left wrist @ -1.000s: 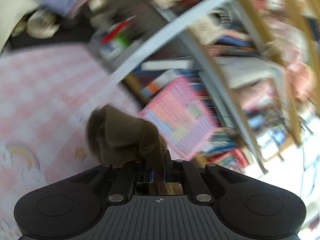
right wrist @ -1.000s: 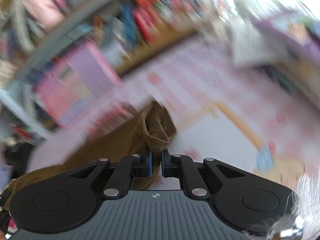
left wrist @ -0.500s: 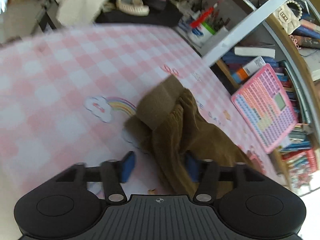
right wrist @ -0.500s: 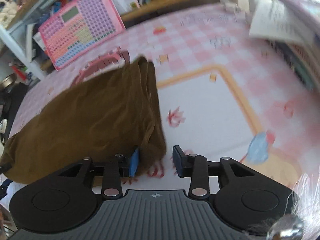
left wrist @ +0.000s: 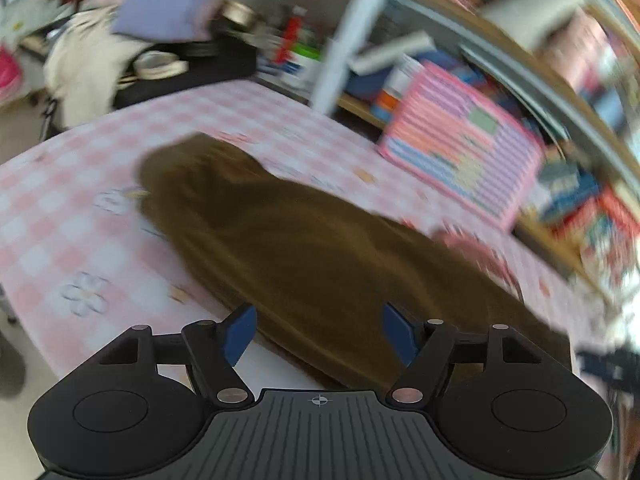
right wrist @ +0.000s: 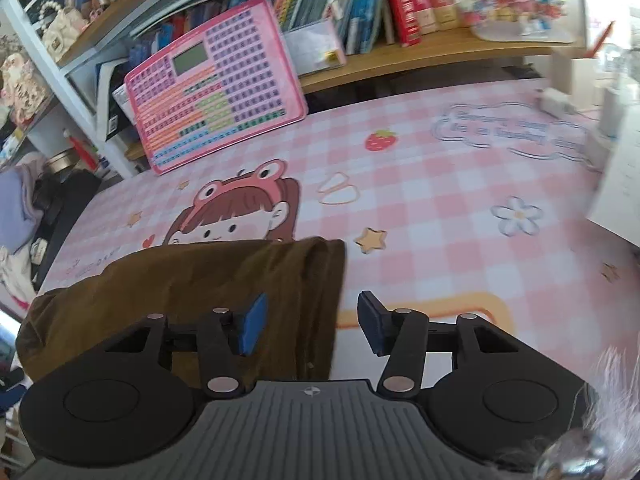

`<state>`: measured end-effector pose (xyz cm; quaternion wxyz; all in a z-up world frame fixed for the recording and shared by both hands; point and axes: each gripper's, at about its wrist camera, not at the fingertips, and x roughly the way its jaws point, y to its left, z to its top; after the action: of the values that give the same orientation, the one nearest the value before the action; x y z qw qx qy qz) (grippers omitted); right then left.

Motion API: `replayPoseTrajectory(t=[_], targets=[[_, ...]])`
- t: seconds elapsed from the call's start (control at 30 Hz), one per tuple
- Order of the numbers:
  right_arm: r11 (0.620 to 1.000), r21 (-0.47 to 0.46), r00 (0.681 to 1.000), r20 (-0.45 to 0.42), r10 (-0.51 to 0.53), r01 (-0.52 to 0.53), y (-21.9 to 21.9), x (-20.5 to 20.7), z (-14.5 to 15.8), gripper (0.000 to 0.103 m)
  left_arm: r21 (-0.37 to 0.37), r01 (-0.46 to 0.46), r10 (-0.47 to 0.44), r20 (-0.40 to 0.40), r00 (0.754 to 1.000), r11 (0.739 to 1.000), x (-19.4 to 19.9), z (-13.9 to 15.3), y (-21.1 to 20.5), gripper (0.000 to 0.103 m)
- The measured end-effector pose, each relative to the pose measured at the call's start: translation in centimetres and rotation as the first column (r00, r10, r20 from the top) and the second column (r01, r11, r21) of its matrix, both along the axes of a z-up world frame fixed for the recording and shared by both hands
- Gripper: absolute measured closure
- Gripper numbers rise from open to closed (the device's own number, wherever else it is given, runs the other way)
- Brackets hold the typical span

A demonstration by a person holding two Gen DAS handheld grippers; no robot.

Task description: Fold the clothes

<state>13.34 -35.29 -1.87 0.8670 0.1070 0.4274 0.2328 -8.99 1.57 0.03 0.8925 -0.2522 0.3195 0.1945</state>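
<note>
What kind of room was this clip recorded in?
Probably a child's bedroom or study: a pink cartoon desk mat, shelves crammed with books, and a pink learning tablet leaning against them.

Both grippers (left wrist: 319, 334) (right wrist: 308, 323) spread wide

Mat (right wrist: 440, 184) is bare to the right of the brown garment (right wrist: 224, 292) & toward the far edge: open passage there. Far side blocked by pink keyboard toy (right wrist: 216, 100) leaning against shelf w/ books (right wrist: 360, 4). White boxes (right wrist: 616, 200) crowd the right edge. In left wrist view, garment (left wrist: 320, 256) fills mid-mat; bare mat left of it, dark clutter (left wrist: 188, 68) beyond that corner.
</note>
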Motion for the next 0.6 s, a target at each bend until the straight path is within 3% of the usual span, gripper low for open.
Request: replayPoseTrajectory(t=[0.13, 0.23, 0.33, 0.5, 0.57, 0.6], targets=[[0.998, -0.003, 0.998, -0.012, 0.067, -0.067, 1.2, 0.8, -0.4, 0.048, 0.011, 0.009, -0.009, 0.014, 1.000, 1.000, 0.3, 0.4, -2.6, 0.029], [0.997, -0.003, 0.997, -0.010, 0.075, -0.075, 1.0, 1.2, -0.7, 0.045, 0.049, 0.001, -0.002, 0.019, 1.000, 0.999, 0.3, 0.7, -4.3, 0.017], [0.997, 0.006, 0.997, -0.016, 0.076, -0.076, 0.6, 2.1, -1.2, 0.045, 0.072, 0.031, -0.031, 0.002, 1.000, 0.997, 0.3, 0.6, -5.9, 0.016], [0.993, 0.049, 0.994, -0.028, 0.106, -0.104, 1.1, 3.7, -1.8, 0.046, 0.032, 0.033, -0.031, -0.040, 0.999, 0.999, 0.0, -0.2, -6.8, 0.016], [0.995, 0.053, 0.995, -0.052, 0.083, -0.081, 1.3, 4.3, -2.3, 0.052, 0.030, 0.026, -0.025, -0.046, 0.999, 0.999, 0.0, -0.2, -6.8, 0.016], [0.996, 0.056, 0.995, -0.063, 0.072, -0.069, 1.5, 4.6, -2.6, 0.062, 0.034, 0.025, -0.023, -0.047, 0.999, 0.999, 0.1, -0.2, -6.9, 0.016]])
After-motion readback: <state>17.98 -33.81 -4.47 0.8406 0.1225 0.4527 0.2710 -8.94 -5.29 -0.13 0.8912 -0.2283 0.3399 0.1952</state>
